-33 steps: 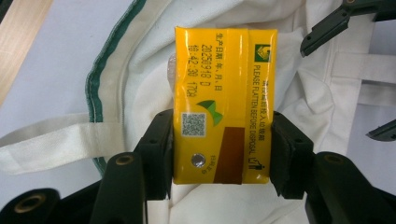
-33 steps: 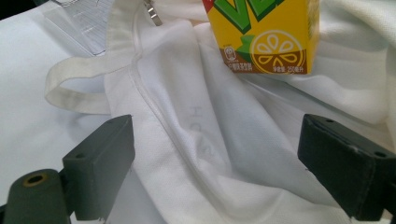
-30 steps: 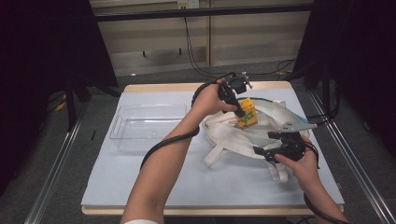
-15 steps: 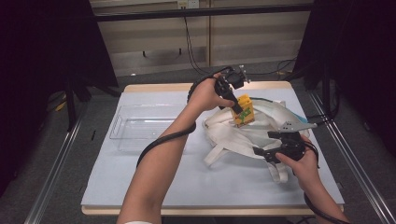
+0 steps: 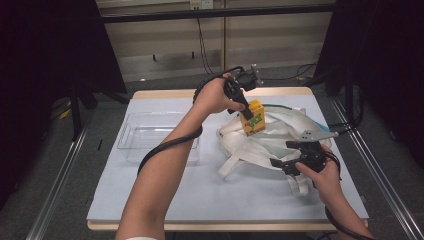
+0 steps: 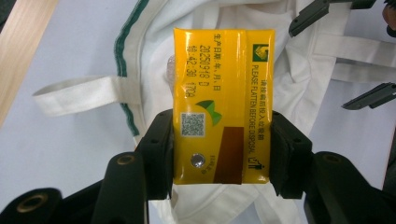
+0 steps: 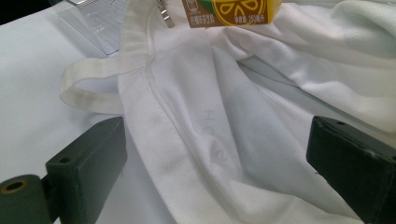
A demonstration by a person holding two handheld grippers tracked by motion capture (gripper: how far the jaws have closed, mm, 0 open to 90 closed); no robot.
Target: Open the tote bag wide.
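Observation:
A yellow drink carton (image 5: pixel 252 117) hangs above a crumpled white cloth bag (image 5: pixel 280 135) at the table's right half. My left gripper (image 5: pixel 248 116) is shut on it. In the left gripper view both pads press the sides of the carton (image 6: pixel 222 102), with the bag (image 6: pixel 299 65) below. My right gripper (image 5: pixel 286 154) is at the bag's near edge. Its jaws have just been opening and stand wide apart, with the bag cloth (image 7: pixel 261 93) lying loose between them. The carton's lower end (image 7: pixel 231 11) shows at the top of the right gripper view.
A clear plastic bin (image 5: pixel 150 135) stands on the white table cover (image 5: pixel 225 195) left of the bag, and a corner of the bin (image 7: pixel 93 14) shows beyond the bag's strap. Metal rails run along both sides of the table.
My left gripper has lifted the carton a little higher and to the left above the bag. The right hand has stayed where it was.

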